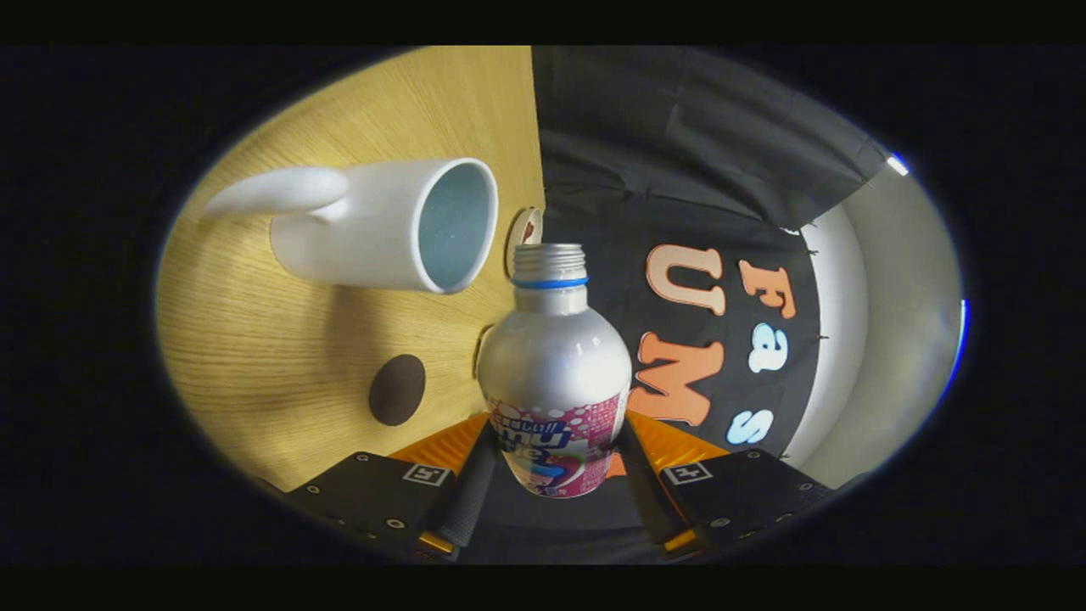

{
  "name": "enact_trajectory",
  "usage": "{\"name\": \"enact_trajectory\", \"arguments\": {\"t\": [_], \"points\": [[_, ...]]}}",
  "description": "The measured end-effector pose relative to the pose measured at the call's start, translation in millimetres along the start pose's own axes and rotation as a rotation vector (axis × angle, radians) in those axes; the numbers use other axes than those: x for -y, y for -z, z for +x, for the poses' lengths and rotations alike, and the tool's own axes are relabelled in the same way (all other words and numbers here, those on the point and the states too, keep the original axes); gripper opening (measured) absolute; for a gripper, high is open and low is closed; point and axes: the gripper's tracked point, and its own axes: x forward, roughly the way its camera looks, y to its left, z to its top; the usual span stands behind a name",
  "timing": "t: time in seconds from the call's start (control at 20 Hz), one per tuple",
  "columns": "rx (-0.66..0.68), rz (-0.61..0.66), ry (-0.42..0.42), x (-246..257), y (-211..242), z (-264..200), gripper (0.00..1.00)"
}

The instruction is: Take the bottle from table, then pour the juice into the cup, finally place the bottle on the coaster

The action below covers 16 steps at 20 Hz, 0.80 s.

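Silver metal bottle sits clamped between the gripper fingers, both pressing its printed lower body, one per side. Cap's off, threaded neck w/ blue ring bare and open. View's rolled over sideways, so the wooden table reads as a wall beside the bottle, and the bottle's lifted off it. White cup stands on that wood, handle pointing away from the bottle, mouth facing toward the bottle's neck; rim near the neck but apart, a gap of bare wood between. Dark round coaster lies on the table level w/ the bottle's shoulder, apart from cup and bottle. Small round thing at table's far edge, just behind the neck, can't tell what
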Motion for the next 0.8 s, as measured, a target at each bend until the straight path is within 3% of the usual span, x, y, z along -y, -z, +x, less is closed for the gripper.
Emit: {"name": "enact_trajectory", "arguments": {"t": [0.2, 0.8], "points": [[-0.001, -0.065, 0.026, 2, 4, 3, 0.76], [-0.014, -0.104, 0.080, 17, 10, 8, 0.75]]}}
